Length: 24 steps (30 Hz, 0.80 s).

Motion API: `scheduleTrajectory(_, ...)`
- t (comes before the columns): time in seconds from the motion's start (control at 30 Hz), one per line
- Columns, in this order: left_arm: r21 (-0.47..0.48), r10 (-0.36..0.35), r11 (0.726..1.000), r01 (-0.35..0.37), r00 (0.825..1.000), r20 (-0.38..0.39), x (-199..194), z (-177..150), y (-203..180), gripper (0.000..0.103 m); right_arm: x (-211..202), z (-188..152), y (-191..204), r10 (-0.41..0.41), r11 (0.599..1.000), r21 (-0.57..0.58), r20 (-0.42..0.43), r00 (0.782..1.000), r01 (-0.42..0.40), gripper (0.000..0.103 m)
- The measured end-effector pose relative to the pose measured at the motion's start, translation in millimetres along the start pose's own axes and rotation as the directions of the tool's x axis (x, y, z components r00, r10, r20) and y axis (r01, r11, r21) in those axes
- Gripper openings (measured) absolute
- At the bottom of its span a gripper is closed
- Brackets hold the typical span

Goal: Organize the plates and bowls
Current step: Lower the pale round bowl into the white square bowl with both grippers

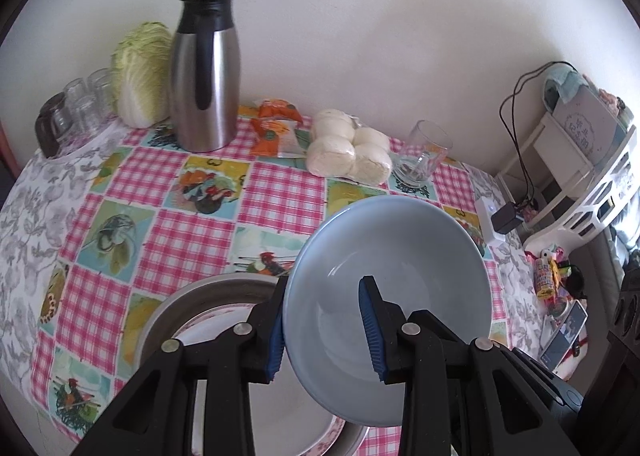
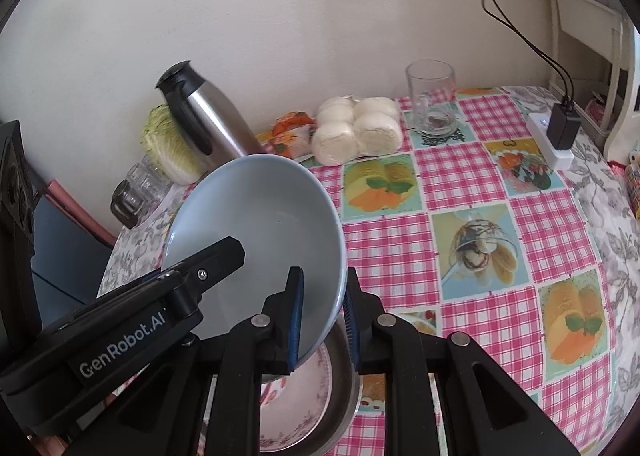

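Above plate [image 1: 224, 320] (mostly hidden): bowl [image 1: 400, 256], seemingly both tools gripping.

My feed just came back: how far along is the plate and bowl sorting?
Done: a floral plate already lies in the metal basin. In hand: both the left tool and right tool straddle the blue bowl's rim, held tilted above the basin. Left: setting the bowl down.
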<state>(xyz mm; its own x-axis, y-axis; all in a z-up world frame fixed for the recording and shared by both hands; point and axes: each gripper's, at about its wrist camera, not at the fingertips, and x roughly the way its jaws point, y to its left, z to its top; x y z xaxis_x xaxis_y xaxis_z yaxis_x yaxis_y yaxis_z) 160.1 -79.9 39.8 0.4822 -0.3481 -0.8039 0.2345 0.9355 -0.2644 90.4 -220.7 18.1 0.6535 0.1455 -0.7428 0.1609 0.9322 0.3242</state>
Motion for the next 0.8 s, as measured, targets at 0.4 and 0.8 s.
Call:
scheduleTrajectory(0.4, -0.111, -0.019, 0.994, 0.020, 1.000, 0.011, -23, -29, 61, 0.036, 5, -25, 56, 0.014, 0.994, -0.108, -0.046, 0.999, -0.019, 0.020)
scheduleTrajectory(0.8, -0.157, -0.027, 0.987, 0.022, 0.999, -0.028, -19, -53, 84, 0.036, 23, -45, 72, -0.019, 0.988, -0.155, -0.118, 0.993, 0.001, 0.020)
